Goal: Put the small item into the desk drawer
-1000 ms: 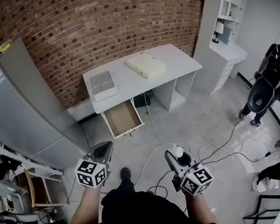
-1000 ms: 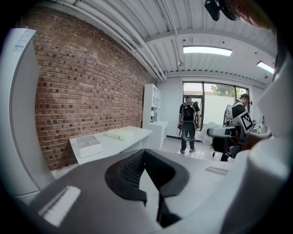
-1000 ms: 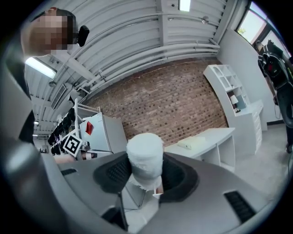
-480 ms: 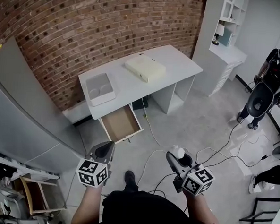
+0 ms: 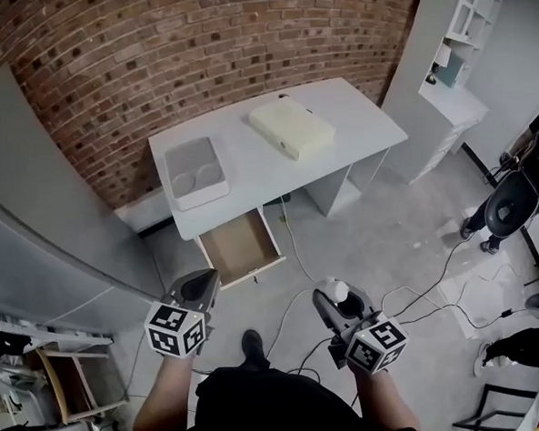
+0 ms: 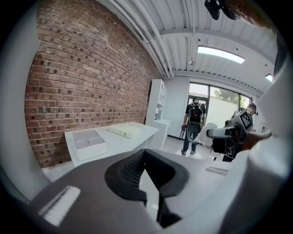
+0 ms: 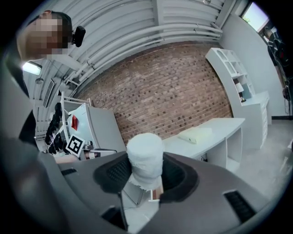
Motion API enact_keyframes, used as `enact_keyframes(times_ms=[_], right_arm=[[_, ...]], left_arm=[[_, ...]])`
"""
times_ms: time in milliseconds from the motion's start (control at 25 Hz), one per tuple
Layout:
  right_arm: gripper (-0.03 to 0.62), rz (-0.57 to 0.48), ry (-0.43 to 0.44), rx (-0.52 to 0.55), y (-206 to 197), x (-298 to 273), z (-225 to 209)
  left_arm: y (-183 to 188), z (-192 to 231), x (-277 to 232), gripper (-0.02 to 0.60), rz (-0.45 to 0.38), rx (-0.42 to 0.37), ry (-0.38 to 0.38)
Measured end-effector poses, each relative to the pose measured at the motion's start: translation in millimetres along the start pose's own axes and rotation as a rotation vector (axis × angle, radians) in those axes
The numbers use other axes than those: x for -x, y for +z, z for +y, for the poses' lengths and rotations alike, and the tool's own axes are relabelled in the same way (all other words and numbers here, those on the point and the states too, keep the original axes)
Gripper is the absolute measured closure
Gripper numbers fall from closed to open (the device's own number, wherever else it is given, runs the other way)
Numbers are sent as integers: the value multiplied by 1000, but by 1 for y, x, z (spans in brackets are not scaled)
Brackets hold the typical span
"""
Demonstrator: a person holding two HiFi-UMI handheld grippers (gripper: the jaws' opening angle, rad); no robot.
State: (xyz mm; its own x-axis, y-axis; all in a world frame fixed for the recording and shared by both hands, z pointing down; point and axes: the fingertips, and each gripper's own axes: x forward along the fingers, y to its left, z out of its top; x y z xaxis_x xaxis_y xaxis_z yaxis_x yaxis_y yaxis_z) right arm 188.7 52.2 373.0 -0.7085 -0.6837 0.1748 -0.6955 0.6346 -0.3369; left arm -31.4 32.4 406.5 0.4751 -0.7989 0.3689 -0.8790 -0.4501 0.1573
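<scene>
The white desk (image 5: 263,169) stands against the brick wall, and its wooden drawer (image 5: 239,245) is pulled open and looks empty. My right gripper (image 5: 334,297) is held over the floor to the right of the drawer and well short of it, shut on a small white wrapped cylinder (image 5: 338,289). That item (image 7: 144,157) stands upright between the dark pads (image 7: 114,176) in the right gripper view. My left gripper (image 5: 203,283) hovers just below the drawer's front. Its jaws (image 6: 145,157) are shut with nothing in them.
On the desk sit a white tray with two round hollows (image 5: 196,171) and a flat cream box (image 5: 291,127). Cables (image 5: 410,296) trail across the floor at the right. A person (image 5: 512,193) stands far right. A grey cabinet (image 5: 41,232) fills the left.
The head view has drifted, so the desk and open drawer sit slightly lower and nearer. Both grippers keep their places, and the white item stays in the right one.
</scene>
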Motion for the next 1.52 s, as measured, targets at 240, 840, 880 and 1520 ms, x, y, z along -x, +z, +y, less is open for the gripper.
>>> enact_keyframes(times_ms=[240,840,880,1520], right_arm=[[419,59,4,26,4,-60,-4],[419,116,-16,31,16,-126,-23],[419,119,-5,31,17,-131,-26],[419,156,195,6,22,-197,-88]], left_arm=[[-2,50,-22,571,18,33,-8],[-11,105,-53,571,52,114,-11],[-12,105,-56,571,56,121,-5],[19,90,-118,571,82,82,91]])
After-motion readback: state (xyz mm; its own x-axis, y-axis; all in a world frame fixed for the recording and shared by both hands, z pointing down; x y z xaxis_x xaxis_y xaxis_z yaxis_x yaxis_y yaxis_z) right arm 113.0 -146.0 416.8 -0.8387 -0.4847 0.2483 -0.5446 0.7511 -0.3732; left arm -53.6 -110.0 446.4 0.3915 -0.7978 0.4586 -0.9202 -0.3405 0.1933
